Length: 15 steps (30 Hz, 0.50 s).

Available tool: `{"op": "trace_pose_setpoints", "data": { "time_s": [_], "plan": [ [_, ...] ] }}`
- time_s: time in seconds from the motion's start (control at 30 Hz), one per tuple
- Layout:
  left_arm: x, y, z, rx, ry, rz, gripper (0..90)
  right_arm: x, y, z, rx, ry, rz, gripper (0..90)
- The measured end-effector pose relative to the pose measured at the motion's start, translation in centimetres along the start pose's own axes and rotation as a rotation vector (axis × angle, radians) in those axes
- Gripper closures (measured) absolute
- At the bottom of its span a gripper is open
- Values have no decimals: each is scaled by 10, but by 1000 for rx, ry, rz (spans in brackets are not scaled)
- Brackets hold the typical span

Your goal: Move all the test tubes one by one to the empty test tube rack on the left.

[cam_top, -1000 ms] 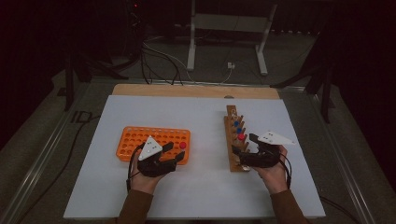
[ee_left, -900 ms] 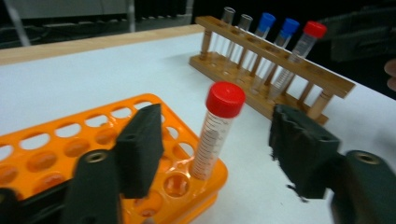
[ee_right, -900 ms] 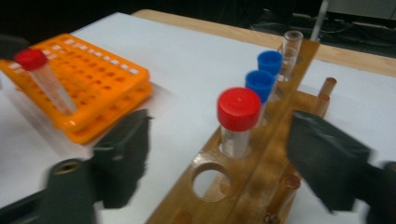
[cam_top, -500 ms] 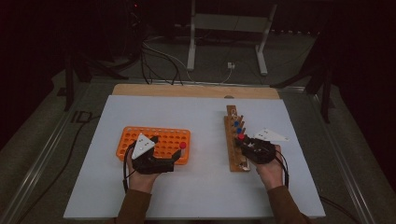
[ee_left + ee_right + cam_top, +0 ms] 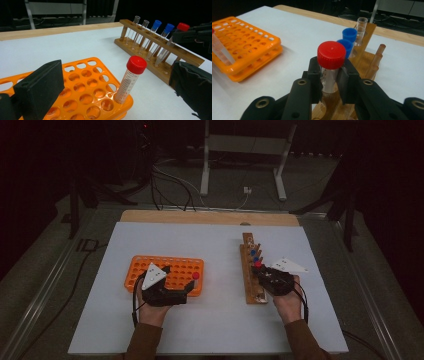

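In the wooden rack [image 5: 248,270] our right tongs [image 5: 331,78] have just closed on the red-capped tube [image 5: 330,62], which stands upright beside 2 blue-capped ones, so it must lift straight up. Left of the rack, our left tongs [image 5: 120,82] have just opened, their jaws apart around the red-capped tube [image 5: 131,78] standing in the orange tray [image 5: 87,86].

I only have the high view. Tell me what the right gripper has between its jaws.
Observer: The right gripper has just closed its jaws on a red-capped tube, pinching it just below the cap. The tube's lower end is in the wooden rack.
Operator: Report the left gripper.
Observer: The left gripper has just been opening. Its jaws stand wide, clear of the second red-capped tube in the orange rack's corner hole.
Operator: Count the other tubes in the wooden rack.
Observer: Two blue-capped tubes and two uncapped tubes.
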<state>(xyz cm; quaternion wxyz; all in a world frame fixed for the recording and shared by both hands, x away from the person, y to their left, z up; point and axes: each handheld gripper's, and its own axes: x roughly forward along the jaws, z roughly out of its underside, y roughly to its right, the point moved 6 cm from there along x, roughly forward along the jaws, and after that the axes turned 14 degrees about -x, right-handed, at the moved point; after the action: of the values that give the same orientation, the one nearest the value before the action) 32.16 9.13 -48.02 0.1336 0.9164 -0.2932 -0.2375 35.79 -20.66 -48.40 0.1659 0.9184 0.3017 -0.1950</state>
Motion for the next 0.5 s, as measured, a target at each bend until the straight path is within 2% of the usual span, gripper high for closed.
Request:
{"op": "trace_pose_setpoints", "data": {
  "time_s": [0.37,0.5],
  "plan": [
    [0,1,0,7,5,-1,5,-17,6,-12,26,60,6,743],
    [0,1,0,9,5,-3,5,-23,9,-13,48,82,2,743]
  ]
}}
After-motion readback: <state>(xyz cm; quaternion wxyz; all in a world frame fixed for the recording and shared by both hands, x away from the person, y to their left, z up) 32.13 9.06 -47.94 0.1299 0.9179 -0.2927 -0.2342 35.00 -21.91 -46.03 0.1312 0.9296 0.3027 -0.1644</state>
